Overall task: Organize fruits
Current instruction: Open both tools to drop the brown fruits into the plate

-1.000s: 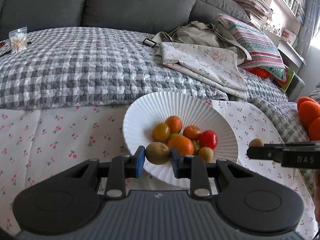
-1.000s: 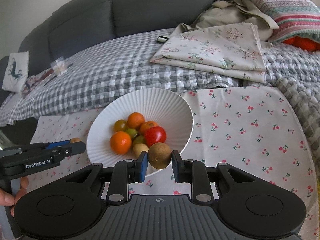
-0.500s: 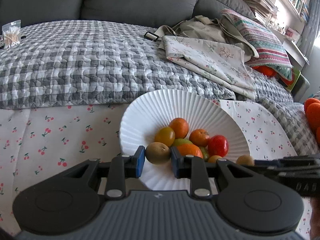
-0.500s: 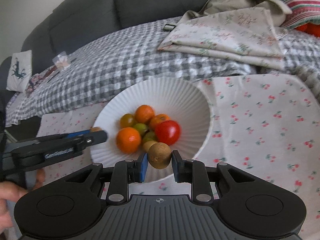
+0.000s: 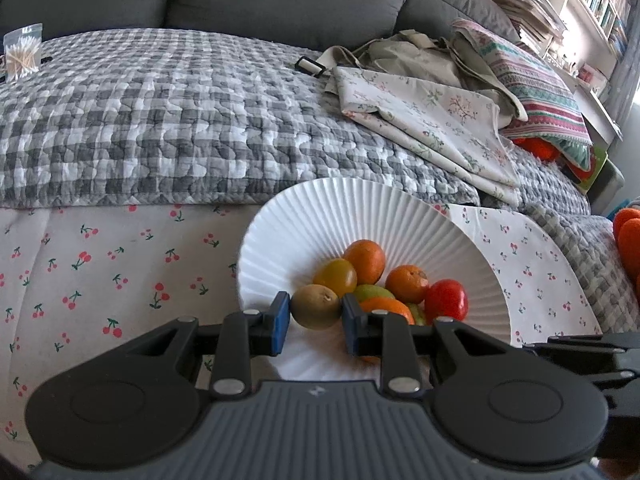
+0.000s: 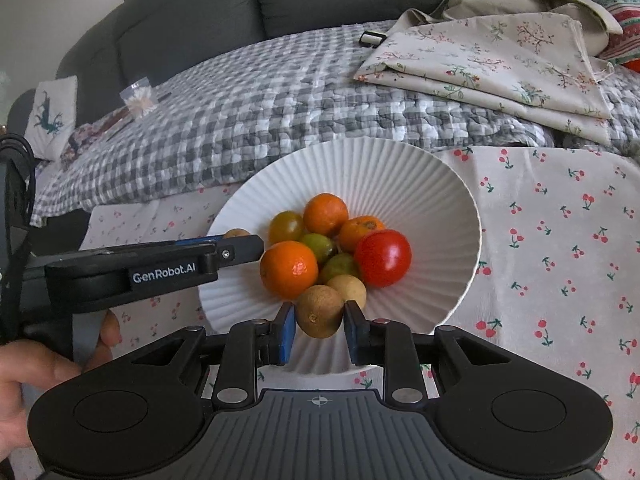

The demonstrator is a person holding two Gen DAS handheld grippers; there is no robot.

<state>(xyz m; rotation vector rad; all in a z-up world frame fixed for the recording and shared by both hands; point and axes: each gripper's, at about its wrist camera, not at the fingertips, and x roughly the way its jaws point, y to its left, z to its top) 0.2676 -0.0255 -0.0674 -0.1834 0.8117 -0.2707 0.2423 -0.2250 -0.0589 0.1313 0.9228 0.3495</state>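
Note:
A white ribbed bowl on the cherry-print cloth holds several oranges, a red tomato, green fruits and a small tan fruit. My left gripper is shut on a brown kiwi over the bowl's near-left rim. My right gripper is shut on a round brown fruit over the bowl's near rim, just in front of the pile. The left gripper also shows in the right wrist view, side-on at the bowl's left edge.
The cherry-print cloth covers the table. Behind it is a sofa with a grey checked quilt, folded floral cloth, a striped pillow and a small bag of sticks. Orange objects sit at the far right.
Both grippers have moved forward toward the bowl, each still holding its fruit. The fruits now hang over the bowl's rim beside the pile.

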